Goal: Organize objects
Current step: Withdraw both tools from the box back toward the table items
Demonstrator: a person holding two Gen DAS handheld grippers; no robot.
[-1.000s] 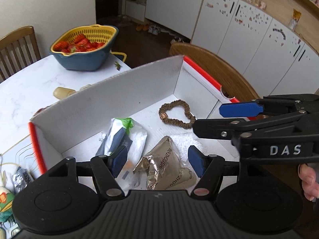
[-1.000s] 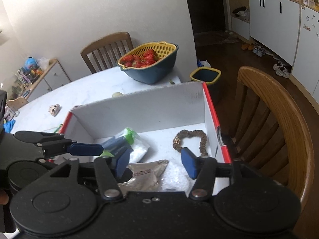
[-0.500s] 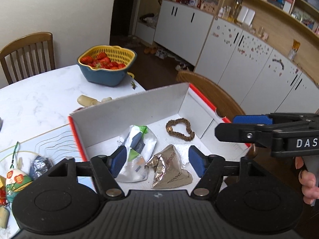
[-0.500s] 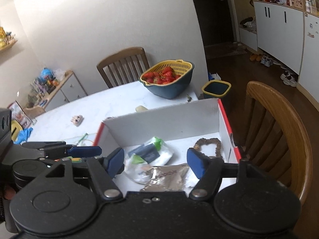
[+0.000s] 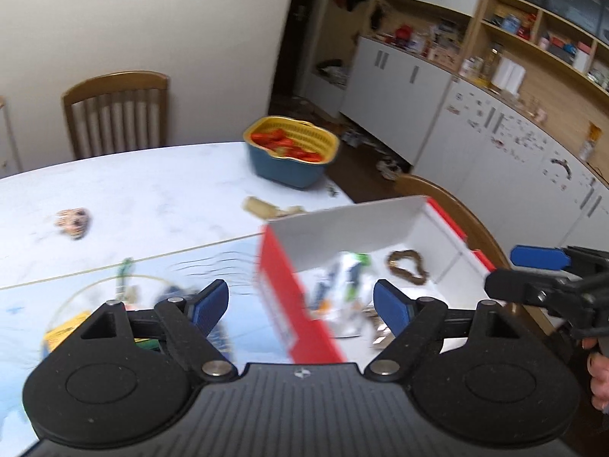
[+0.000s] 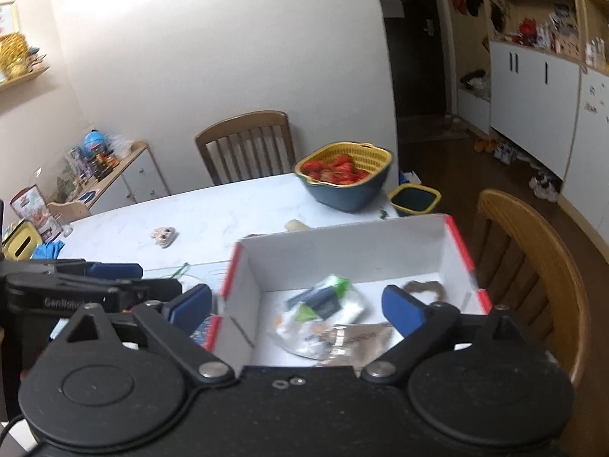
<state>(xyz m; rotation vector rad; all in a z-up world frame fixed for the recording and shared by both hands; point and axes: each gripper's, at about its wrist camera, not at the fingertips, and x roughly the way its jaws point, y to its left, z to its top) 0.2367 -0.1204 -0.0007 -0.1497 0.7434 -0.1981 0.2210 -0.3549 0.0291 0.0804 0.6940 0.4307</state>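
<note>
A white box with red rims (image 5: pixel 344 234) (image 6: pixel 342 251) stands at the table's near right corner. Inside lie a white and green packet (image 5: pixel 348 272) (image 6: pixel 323 301), a crumpled foil wrapper (image 6: pixel 354 339) and a brown scrunchie (image 5: pixel 407 266) (image 6: pixel 424 288). My left gripper (image 5: pixel 300 302) is open and empty, held above the box's left wall. My right gripper (image 6: pixel 297 306) is open and empty, above the box's near side. The right gripper shows at the right edge of the left wrist view (image 5: pixel 540 270); the left one shows at the left of the right wrist view (image 6: pixel 95 282).
A blue and yellow basket of strawberries (image 5: pixel 291 154) (image 6: pixel 344 179) stands at the table's far edge. A small toy figure (image 5: pixel 72 221) (image 6: pixel 164 236) lies on the white table (image 5: pixel 152 198). Blurred small items lie on a printed mat (image 5: pixel 76 304). Wooden chairs (image 6: pixel 533 259) (image 5: pixel 114 110) stand around.
Both grippers have risen and pulled back from the box, still open. The left view has swung to the left, so the mat and its items now show under the left finger.
</note>
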